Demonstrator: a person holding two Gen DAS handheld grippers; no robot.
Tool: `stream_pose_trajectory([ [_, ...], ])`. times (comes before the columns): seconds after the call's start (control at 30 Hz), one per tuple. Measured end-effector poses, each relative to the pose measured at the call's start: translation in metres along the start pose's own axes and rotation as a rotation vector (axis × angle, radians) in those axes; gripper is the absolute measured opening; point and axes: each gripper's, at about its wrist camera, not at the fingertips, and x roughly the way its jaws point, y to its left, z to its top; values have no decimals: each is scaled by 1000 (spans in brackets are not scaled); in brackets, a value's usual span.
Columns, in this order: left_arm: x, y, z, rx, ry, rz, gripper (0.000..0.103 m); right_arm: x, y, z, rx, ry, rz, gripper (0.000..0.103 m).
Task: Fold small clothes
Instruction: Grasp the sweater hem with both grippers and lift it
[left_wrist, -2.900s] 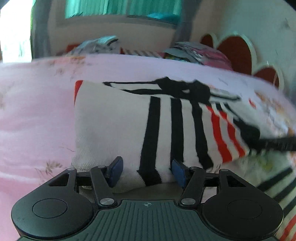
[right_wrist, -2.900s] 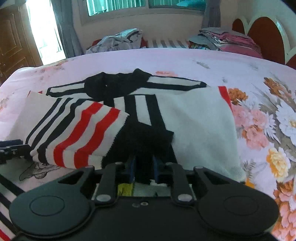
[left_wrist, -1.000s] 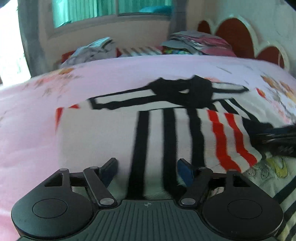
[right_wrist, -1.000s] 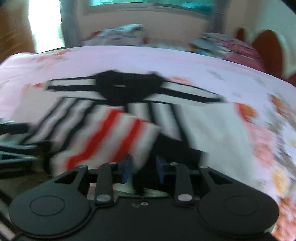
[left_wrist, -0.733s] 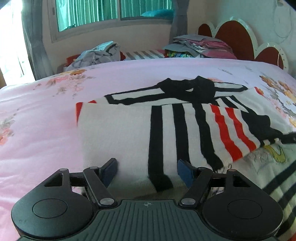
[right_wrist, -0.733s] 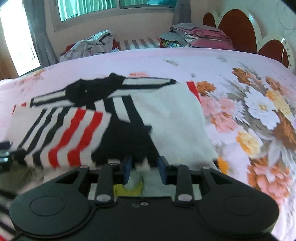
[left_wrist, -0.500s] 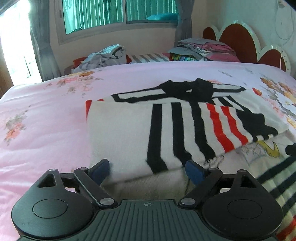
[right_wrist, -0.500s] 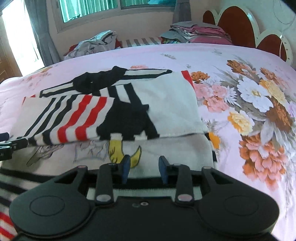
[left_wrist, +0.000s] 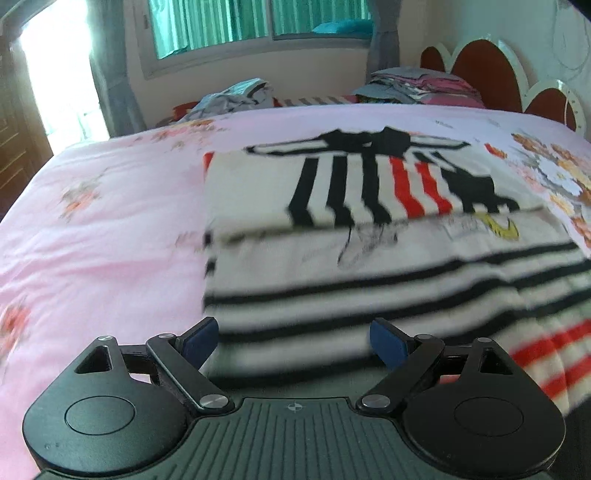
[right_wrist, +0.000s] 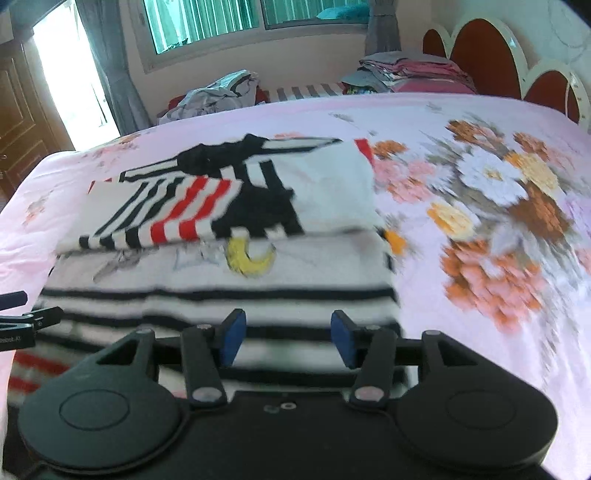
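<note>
On the pink floral bed (left_wrist: 92, 236) a striped sweater (left_wrist: 354, 258) lies flat, its upper part folded down so the sleeves and black collar rest on the white body. The fold's edge runs straight across the middle of the garment, and below it a faint drawing and a yellow crescent print (right_wrist: 249, 258) show. Bare pink sheet lies to the sweater's left; on its right is a large flower print (right_wrist: 491, 206), with open bedding on both sides. Behind the bed, loose clothes (right_wrist: 210, 96) and a folded stack (right_wrist: 410, 68) sit below the window, beside a scalloped red headboard (left_wrist: 480, 74).

The left tongs (left_wrist: 293, 341) hang open and wide over the sweater's near striped hem, with nothing pinched. The right tongs (right_wrist: 288, 339) stand apart, having just been opening, with hem stripes seen between the pads but no grip.

Compared with a second ago, both tongs have let go of the folded edge and drawn back toward the hem, so more of the lower sweater shows.
</note>
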Motion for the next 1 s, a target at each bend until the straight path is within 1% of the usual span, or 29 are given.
stream_pose_trajectory([
  [0.13, -23, 8, -33, -24, 13, 32, 88, -24, -30, -33, 42, 19, 9, 49],
  [0.2, -34, 14, -49, -49, 22, 32, 88, -34, -40, -49, 56, 26, 25, 49],
  [0.27, -46, 22, -65, -78, 28, 29, 88, -43, -50, -64, 83, 36, 61, 49],
  [0.3, -51, 26, -72, -98, 33, 15, 87, -45, -54, -70, 98, 42, 81, 49],
  [0.33, -55, 32, -81, -130, 38, -16, 83, -47, -59, -78, 116, 50, 99, 48],
  [0.37, -59, 37, -88, -166, 47, -52, 74, -49, -64, -84, 136, 58, 114, 48],
  [0.4, -61, 42, -95, -203, 59, -98, 69, -50, -67, -90, 154, 64, 128, 48],
  [0.5, -68, 52, -114, -270, 54, -195, 69, -51, -77, -108, 215, 93, 155, 48],
  [0.57, -71, 58, -122, -324, 58, -257, 69, -54, -77, -116, 239, 94, 184, 48],
  [0.63, -69, 68, -128, -417, 65, -332, 69, -56, -76, -121, 259, 103, 227, 49],
  [0.67, -66, 73, -130, -466, 74, -379, 69, -55, -76, -122, 273, 111, 252, 49],
  [0.7, -60, 75, -132, -521, 92, -452, 69, -54, -75, -122, 287, 118, 273, 49],
  [0.73, -56, 78, -134, -556, 101, -483, 69, -52, -73, -122, 293, 121, 284, 49],
  [0.83, -53, 77, -137, -568, 99, -514, 69, -49, -67, -121, 301, 130, 313, 47],
  [0.9, -55, 76, -142, -565, 100, -544, 69, -45, -68, -122, 314, 146, 351, 38],
  [0.93, -54, 75, -145, -567, 98, -558, 69, -43, -69, -123, 331, 154, 368, 36],
  [1.0, -50, 74, -145, -574, 90, -570, 69, -37, -74, -123, 369, 164, 397, 29],
])
